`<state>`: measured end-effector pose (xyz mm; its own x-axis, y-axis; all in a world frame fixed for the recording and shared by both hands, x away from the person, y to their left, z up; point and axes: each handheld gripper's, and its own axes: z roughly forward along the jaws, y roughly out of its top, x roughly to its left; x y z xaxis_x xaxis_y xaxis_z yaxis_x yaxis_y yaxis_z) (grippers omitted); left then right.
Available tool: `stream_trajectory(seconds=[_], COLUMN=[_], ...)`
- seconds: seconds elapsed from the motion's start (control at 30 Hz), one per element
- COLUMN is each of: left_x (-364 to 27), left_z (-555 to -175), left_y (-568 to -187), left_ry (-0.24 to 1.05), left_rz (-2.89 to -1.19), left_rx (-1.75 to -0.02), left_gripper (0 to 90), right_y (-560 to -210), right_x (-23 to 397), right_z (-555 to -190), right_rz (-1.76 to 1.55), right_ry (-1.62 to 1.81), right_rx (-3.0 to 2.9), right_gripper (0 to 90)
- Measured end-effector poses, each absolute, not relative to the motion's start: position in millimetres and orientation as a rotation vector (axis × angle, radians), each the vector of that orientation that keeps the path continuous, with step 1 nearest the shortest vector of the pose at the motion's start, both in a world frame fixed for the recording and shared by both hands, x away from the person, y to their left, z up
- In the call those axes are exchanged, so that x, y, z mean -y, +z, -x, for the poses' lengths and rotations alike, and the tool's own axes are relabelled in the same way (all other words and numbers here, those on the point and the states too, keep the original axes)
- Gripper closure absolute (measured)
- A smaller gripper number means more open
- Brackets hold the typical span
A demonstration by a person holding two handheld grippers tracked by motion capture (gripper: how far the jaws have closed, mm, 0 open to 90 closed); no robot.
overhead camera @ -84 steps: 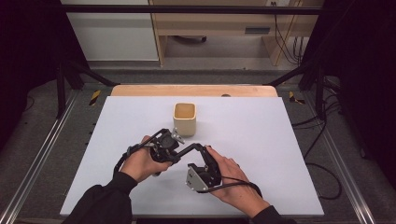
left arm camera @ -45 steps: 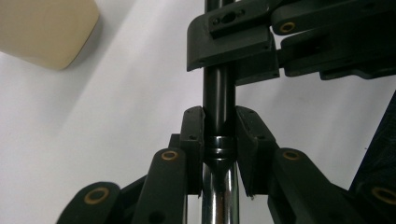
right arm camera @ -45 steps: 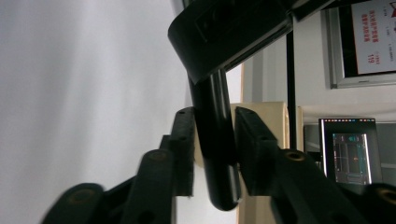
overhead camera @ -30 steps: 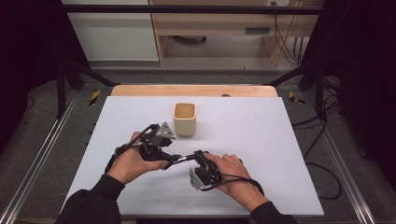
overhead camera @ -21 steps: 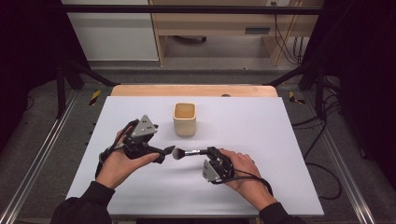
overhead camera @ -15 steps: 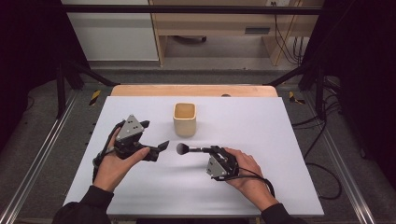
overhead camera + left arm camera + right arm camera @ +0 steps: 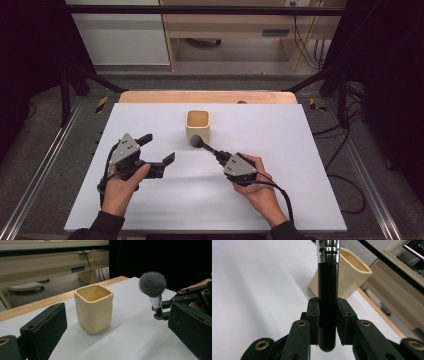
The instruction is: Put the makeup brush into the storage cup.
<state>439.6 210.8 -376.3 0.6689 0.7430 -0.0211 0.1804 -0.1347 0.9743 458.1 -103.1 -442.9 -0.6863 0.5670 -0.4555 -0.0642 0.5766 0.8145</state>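
Brush in your right gripper, head aimed at the cup.

Your right gripper (image 7: 219, 155) is clamped on the black handle of the brush (image 7: 196, 141), near the butt end, so most of the brush sticks out ahead of the jaws and its soft head hangs just in front of the cup (image 7: 198, 124). That long reach looks meant to let the brush clear the rim, and a tip-in seems the next move. Your left gripper (image 7: 156, 148) has just been opening; its jaws now stand wide with nothing between them, set off to the left of the cup on the table (image 7: 310, 165), so it keeps out of the brush's path. The cup stands upright mid-table, mouth open.
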Motion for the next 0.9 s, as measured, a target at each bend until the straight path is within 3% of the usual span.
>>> stream_trajectory(seconds=[0.37,0.9], left_x=[-199,-166], left_z=[-440,-440], left_y=[-386,-389], left_ry=[0.583,0.543], left_rz=[-1.594,-1.587], left_rx=[-0.791,-0.779], left_gripper=[1.6,2.4], right_y=[-454,-453], right_x=[97,95], right_z=[-464,-460], right_rz=[-0.556,-0.641], right_ry=[1.437,1.567], right_rx=[-2.081,-2.122], right_gripper=[74.3,74.3])
